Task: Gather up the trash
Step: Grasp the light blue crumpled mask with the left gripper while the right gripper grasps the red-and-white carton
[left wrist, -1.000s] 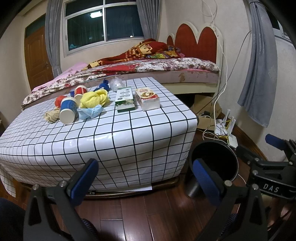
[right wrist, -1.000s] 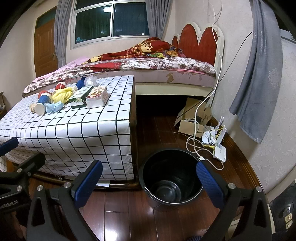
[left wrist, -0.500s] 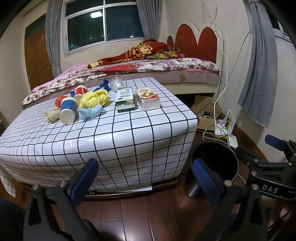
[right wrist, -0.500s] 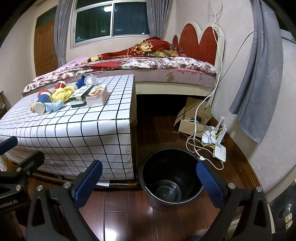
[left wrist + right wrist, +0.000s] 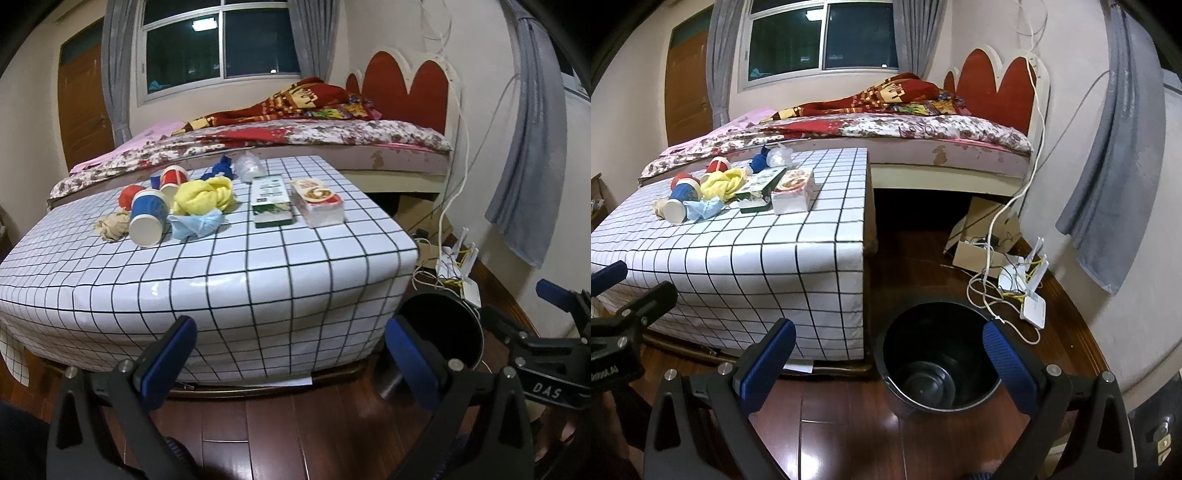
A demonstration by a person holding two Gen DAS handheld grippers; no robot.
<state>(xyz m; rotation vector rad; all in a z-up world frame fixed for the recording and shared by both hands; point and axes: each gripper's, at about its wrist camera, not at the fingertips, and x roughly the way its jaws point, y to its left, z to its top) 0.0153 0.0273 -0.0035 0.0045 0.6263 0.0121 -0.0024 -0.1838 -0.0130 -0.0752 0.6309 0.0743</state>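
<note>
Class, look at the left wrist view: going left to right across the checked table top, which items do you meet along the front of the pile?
Beige crumpled wad → blue paper cup → light blue crumpled wrap → green carton → white food box.

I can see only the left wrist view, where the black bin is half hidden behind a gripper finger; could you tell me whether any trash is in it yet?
Observer: The right wrist view looks down into the black bin; it holds no trash, only its bare bottom shows.
Operator: Thank you. Is the right gripper carrying anything? I see just one of its tips.
Observer: No, the right gripper is open and holds nothing, and it is poised above the floor in front of the bin.
</note>
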